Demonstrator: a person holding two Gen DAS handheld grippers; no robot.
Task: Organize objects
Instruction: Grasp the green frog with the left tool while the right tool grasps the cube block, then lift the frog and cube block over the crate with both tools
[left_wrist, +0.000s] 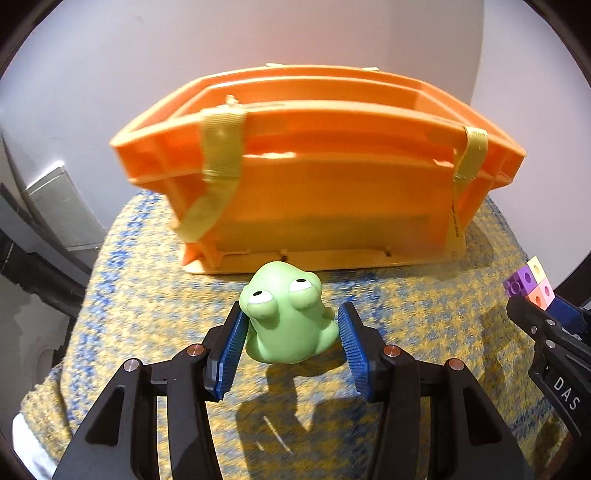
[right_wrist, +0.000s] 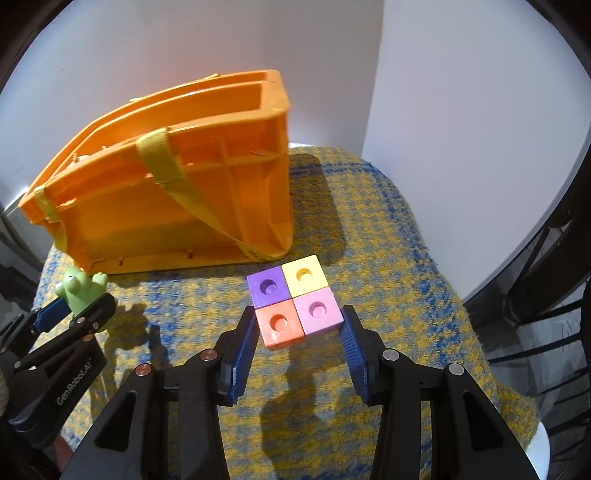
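The green frog toy (left_wrist: 288, 321) sits pinched between the blue pads of the left gripper (left_wrist: 291, 332), lifted just above the yellow-and-blue knitted cloth (left_wrist: 406, 325), its shadow falling beneath it. In front of it stands the orange crate (left_wrist: 317, 184), upright on the cloth, with yellow straps (left_wrist: 221, 147) draped over its rim. The right gripper (right_wrist: 301, 332) has its fingers (right_wrist: 243, 347) pressed on a block of four joined cubes (right_wrist: 295, 306): purple, yellow, orange and pink, each with a round hole on top. The fingers grip the orange and pink cubes by their outer sides. The block hangs near the crate's right end, well apart from the frog.
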